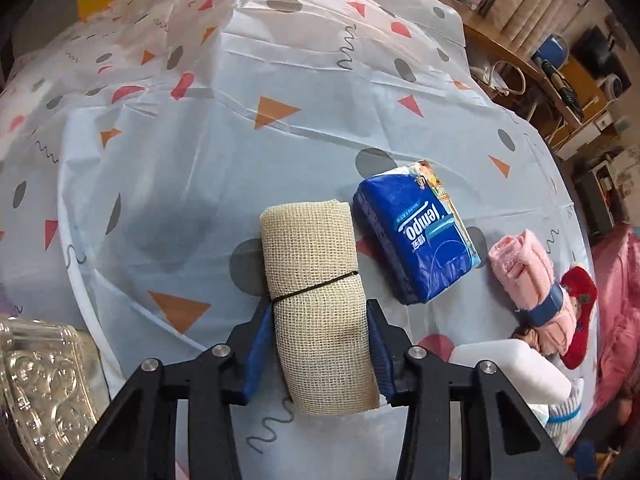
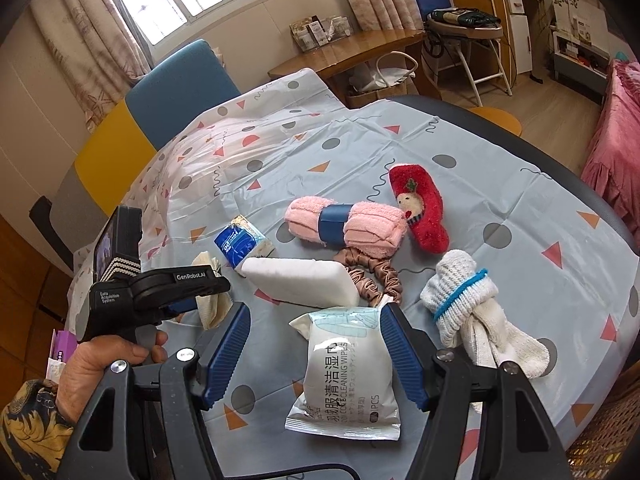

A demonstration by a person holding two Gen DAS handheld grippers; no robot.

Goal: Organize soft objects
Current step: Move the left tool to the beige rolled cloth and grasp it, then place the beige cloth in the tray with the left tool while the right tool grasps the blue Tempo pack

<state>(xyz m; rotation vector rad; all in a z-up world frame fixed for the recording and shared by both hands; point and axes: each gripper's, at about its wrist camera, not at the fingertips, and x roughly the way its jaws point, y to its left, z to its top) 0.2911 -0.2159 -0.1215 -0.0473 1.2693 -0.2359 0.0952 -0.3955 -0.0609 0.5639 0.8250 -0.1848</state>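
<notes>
The rolled beige open-weave mesh cloth bound by a thin dark elastic band [image 1: 316, 300] lies lengthwise on the worktop covered by a pale blue cloth printed with triangles and dots [image 1: 180, 200], and the left claw [image 1: 318, 344] straddles its near half, both blue pads touching the roll's sides, so it is clenched on the roll; whether the roll is already lifted clear of the worktop I cannot tell. Judging by this, the step in hand is the pickup or placing of this roll. Just to the right of the roll lies a blue plastic-wrapped tissue pack [image 1: 416, 236], and farther right of that a pink towel roll with a blue band [image 1: 528, 280] touching a red plush slipper with a doll face [image 1: 580, 292]. To the left of the roll, at the frame's edge, sits a clear embossed plastic tray [image 1: 40, 384], possibly the destination. The right claw [image 2: 316, 348] is released, its jaws spread around the top of a white soft pack of cleaning wipes [image 2: 344, 376], the right pad near or touching its corner, the left apart. Next, the left claw needs a firm squeeze and a level carry, since the soft roll may sag.
</notes>
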